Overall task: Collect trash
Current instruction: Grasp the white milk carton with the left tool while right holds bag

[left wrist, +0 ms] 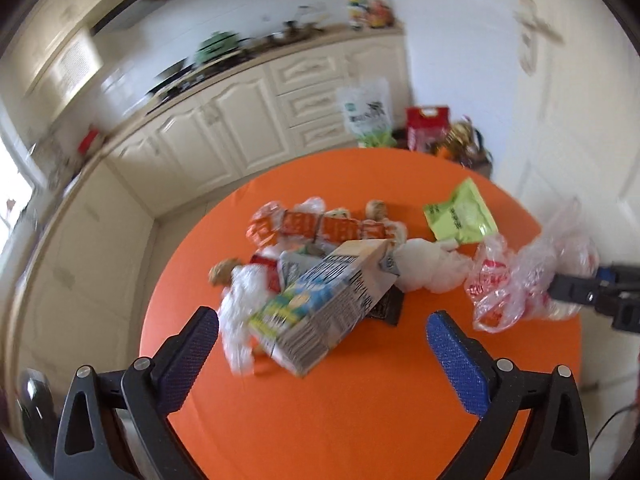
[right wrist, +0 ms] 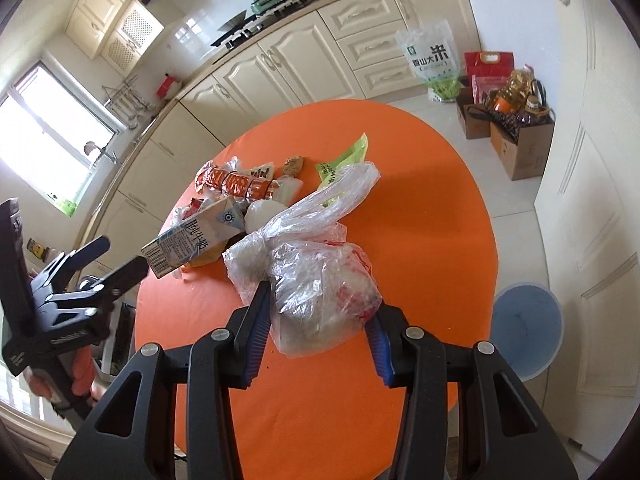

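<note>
Left wrist view
- Left hand-held gripper [left wrist: 322,330]: jaws spread wide, nothing between the blue textured pads; black plastic fingers with silver rivets.
- Carton [left wrist: 324,304]: boxy printed milk carton, gabled top, lying tilted on the trash heap beyond the open jaws, apart from both pads.
- Tabletop [left wrist: 320,420]: round, covered in matte orange cloth.
- Heap: orange-and-white printed wrapper [left wrist: 320,228], crinkled white plastic [left wrist: 424,272], a flat black packet [left wrist: 386,306] under the carton, all touching or overlapping.
- Green pouch [left wrist: 460,216]: flat, glossy, lime-coloured, just beside the heap on the far side.
- Bag [left wrist: 520,284]: clear, crumpled film with red print, at the right, held by the right hand-held gripper [left wrist: 576,294].

Right wrist view
- Right hand-held gripper [right wrist: 318,320]: jaws at a narrow setting, blue pads pressing both sides of the bag.
- Bag [right wrist: 316,280]: thin transparent plastic, knotted, bulging, its loose handles trailing toward the heap; whether it touches the cloth I cannot tell.
- Carton [right wrist: 192,242]: barcode end toward the left hand-held gripper [right wrist: 108,258], which is open at the tabletop [right wrist: 420,200] edge.
- Bin [right wrist: 528,328]: round, pale blue, smooth plastic, on the tiled floor right of the tabletop.
- Cabinets [right wrist: 280,60]: cream, panelled doors.
</note>
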`<state>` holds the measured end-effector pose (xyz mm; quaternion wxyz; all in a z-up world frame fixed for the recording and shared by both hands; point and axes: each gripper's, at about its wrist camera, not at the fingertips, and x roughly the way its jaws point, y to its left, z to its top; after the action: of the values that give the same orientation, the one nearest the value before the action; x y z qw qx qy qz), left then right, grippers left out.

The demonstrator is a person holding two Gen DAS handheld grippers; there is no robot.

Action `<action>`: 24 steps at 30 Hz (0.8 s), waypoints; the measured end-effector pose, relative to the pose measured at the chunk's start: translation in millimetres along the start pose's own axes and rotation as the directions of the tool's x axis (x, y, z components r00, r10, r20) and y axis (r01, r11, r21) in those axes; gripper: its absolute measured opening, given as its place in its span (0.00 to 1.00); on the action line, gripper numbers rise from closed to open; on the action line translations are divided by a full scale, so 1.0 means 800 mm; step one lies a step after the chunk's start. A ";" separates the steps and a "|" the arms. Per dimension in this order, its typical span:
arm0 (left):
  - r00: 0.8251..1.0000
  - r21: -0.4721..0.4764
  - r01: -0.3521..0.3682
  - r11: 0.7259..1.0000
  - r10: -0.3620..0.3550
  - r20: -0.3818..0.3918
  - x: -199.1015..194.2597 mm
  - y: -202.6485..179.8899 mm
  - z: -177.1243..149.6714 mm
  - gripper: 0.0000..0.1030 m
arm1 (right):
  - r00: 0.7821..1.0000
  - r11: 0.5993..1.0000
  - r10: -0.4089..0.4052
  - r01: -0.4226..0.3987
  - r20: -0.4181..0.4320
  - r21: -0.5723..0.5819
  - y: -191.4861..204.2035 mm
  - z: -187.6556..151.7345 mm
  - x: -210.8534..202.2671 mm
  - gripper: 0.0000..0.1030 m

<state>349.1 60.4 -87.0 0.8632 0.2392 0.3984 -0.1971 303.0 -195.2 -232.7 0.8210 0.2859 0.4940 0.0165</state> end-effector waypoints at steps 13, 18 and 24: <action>0.964 0.151 -0.050 0.987 0.087 -0.250 0.165 -0.021 0.034 0.68 | 1.000 0.999 0.022 -0.021 -0.018 0.038 -0.019 0.008 0.021 0.43; 0.962 0.016 -0.035 0.999 0.038 -0.271 0.173 0.002 0.038 0.42 | 1.000 0.999 -0.017 0.017 -0.007 0.047 -0.025 0.011 0.026 0.43; 0.972 -0.098 -0.010 0.995 -0.013 -0.235 0.151 0.015 0.041 0.38 | 0.999 0.999 -0.033 0.033 0.004 0.038 -0.020 0.012 0.021 0.43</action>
<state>448.1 33.0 -159.9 0.8206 0.2177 0.5073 -0.1480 315.2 -208.2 -250.5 0.8167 0.2932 0.4969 -0.0071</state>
